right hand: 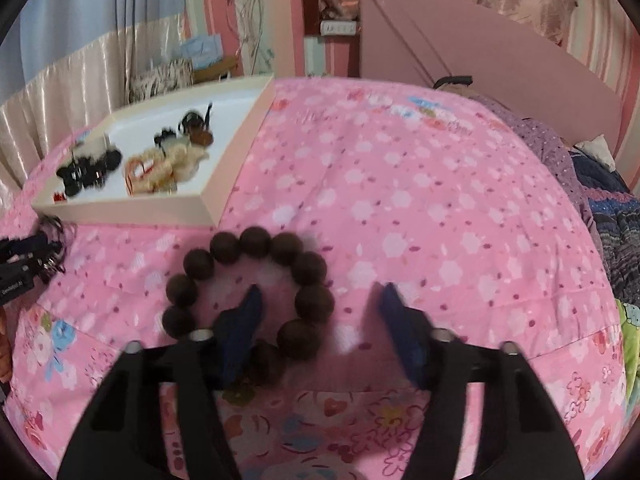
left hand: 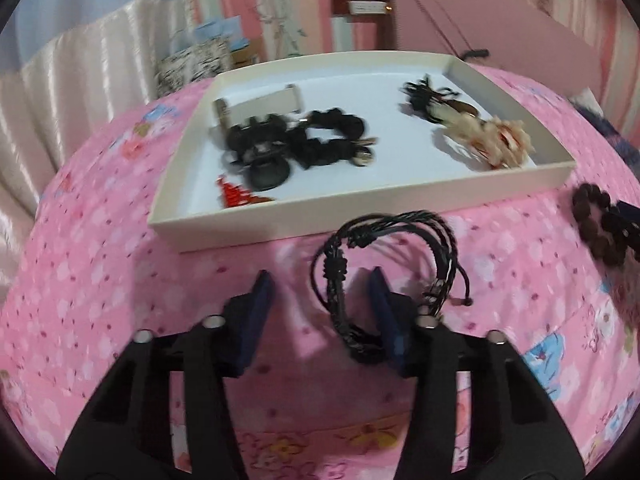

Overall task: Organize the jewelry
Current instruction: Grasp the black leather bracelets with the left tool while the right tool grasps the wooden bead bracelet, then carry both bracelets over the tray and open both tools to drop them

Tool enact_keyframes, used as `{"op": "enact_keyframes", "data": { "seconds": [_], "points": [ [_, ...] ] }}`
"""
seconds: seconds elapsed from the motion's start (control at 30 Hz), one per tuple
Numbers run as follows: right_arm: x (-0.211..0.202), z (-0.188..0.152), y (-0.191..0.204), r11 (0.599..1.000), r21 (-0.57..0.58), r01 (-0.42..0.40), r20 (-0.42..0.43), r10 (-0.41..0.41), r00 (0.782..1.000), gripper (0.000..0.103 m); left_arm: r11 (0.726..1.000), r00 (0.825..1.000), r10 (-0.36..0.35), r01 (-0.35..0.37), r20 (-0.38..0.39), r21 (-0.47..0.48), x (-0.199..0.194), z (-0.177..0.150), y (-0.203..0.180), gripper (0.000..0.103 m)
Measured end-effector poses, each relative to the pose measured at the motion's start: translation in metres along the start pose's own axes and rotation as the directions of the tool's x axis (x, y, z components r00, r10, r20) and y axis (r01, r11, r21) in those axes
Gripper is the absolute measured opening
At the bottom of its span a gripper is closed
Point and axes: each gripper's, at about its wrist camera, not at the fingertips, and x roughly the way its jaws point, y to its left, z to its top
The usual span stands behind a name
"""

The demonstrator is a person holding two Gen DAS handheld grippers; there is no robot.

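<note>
Left wrist view shows our left gripper with its fingers apart, the black cord bracelet draped over the right-hand finger, just short of the white tray on the pink bedspread. Our right gripper is also spread wide, one finger poked inside the brown bead bracelet lying on the bed, near the tray's corner. To do this well, we judge each loop should be pinched across one strand, not merely hooked, then lifted over the tray wall and set on bare floor, away from the black hair ties and cream clip.
</note>
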Motion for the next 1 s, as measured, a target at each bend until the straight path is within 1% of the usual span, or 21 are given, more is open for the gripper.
{"op": "enact_keyframes", "data": {
  "seconds": [0.03, 0.07, 0.1, 0.13, 0.17, 0.2, 0.27, 0.37, 0.4, 0.47, 0.6, 0.67, 0.8, 1.0],
  "points": [
    [0.000, 0.000, 0.003, 1.000, -0.012, 0.002, 0.000, -0.002, 1.000, 0.047, 1.000, 1.000, -0.004, 0.004, 0.003, 0.015, 0.000, 0.000, -0.003, 0.032],
    [0.000, 0.000, 0.005, 1.000, -0.022, -0.003, -0.001, 0.003, 1.000, 0.039, 0.999, 1.000, -0.015, 0.014, 0.011, 0.030, -0.001, -0.001, -0.007, 0.023],
    [0.000, -0.001, 0.006, 1.000, -0.026, -0.006, 0.001, 0.006, 1.000, 0.033, 0.999, 1.000, -0.021, 0.021, 0.015, 0.033, -0.002, -0.002, -0.008, 0.016],
    [-0.001, -0.002, 0.006, 1.000, -0.028, -0.008, 0.004, 0.008, 1.000, 0.025, 0.999, 0.999, -0.023, 0.023, 0.022, 0.032, -0.003, -0.003, -0.008, 0.012],
    [-0.001, -0.002, 0.006, 1.000, -0.028, -0.009, 0.007, 0.009, 1.000, 0.024, 0.999, 0.999, -0.028, 0.028, 0.027, 0.027, -0.004, -0.002, -0.007, 0.005],
    [-0.002, -0.002, 0.006, 1.000, -0.025, -0.012, 0.009, 0.013, 1.000, 0.024, 0.999, 0.998, -0.048, 0.048, 0.041, 0.007, -0.007, -0.002, -0.004, 0.003],
    [-0.003, -0.001, 0.004, 0.999, -0.014, -0.029, 0.013, 0.029, 0.999, 0.020, 0.998, 0.997, -0.062, 0.063, 0.055, -0.008, -0.009, -0.002, 0.000, 0.003],
    [-0.006, -0.001, -0.001, 0.996, 0.031, -0.082, 0.019, 0.081, 0.997, 0.019, 0.997, 0.994, -0.072, 0.075, 0.087, -0.026, -0.017, 0.001, 0.008, 0.003],
    [-0.009, 0.000, -0.004, 0.992, 0.058, -0.116, 0.034, 0.115, 0.993, 0.019, 0.996, 0.992, -0.078, 0.082, 0.096, -0.033, -0.020, 0.001, 0.010, 0.003],
    [-0.018, 0.002, -0.004, 0.985, 0.076, -0.156, 0.068, 0.151, 0.986, 0.019, 0.995, 0.989, -0.087, 0.093, 0.116, -0.041, -0.029, 0.003, 0.015, 0.003],
    [-0.041, 0.014, 0.007, 0.976, 0.070, -0.207, 0.137, 0.196, 0.971, 0.019, 0.994, 0.982, -0.094, 0.102, 0.163, -0.042, -0.048, 0.014, 0.024, 0.003],
    [-0.050, 0.020, 0.015, 0.976, 0.052, -0.212, 0.160, 0.202, 0.966, 0.019, 0.994, 0.979, -0.094, 0.102, 0.181, -0.035, -0.057, 0.020, 0.028, 0.003],
    [-0.063, 0.035, 0.033, 0.974, 0.018, -0.224, 0.193, 0.216, 0.957, 0.019, 0.995, 0.975, -0.084, 0.094, 0.207, -0.038, -0.059, 0.038, 0.032, 0.003],
    [-0.074, 0.071, 0.058, 0.970, -0.012, -0.245, 0.242, 0.240, 0.940, 0.019, 0.996, 0.971, -0.063, 0.077, 0.231, -0.051, -0.057, 0.063, 0.045, 0.003]
  ]
}}
